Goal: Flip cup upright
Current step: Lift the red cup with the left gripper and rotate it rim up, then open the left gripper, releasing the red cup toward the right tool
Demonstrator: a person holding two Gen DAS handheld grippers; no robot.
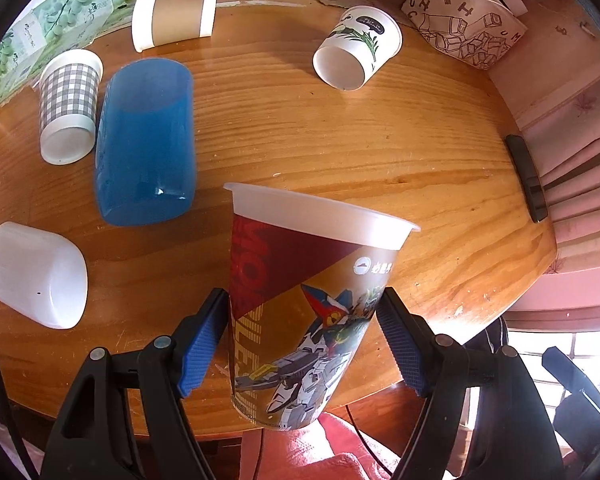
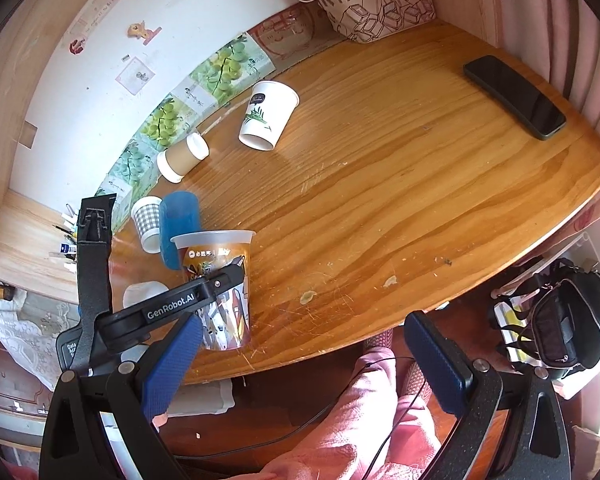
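Your left claw (image 1: 302, 340) grips the printed plastic cup (image 1: 308, 308) by its lower body, a blue pad pressed to each side, mouth uppermost and slightly tilted, at the near edge of the table (image 1: 340, 128). Whether the base rests on the wood or hangs just off it cannot be told. The step in hand appears to be setting it down: level the rim first, bring the base flat onto the wood inboard of the edge, then spread the pads evenly so neither drags the thin wall over.

The right wrist view shows what the left cannot: the cup (image 2: 220, 280) from outside, close to the table edge, and your right claw (image 2: 304, 364) wide and empty below that edge, above pink cloth. The left view alone shows the toppled white cup (image 1: 36, 276); the blue tumbler (image 1: 146, 144) lies just beyond.
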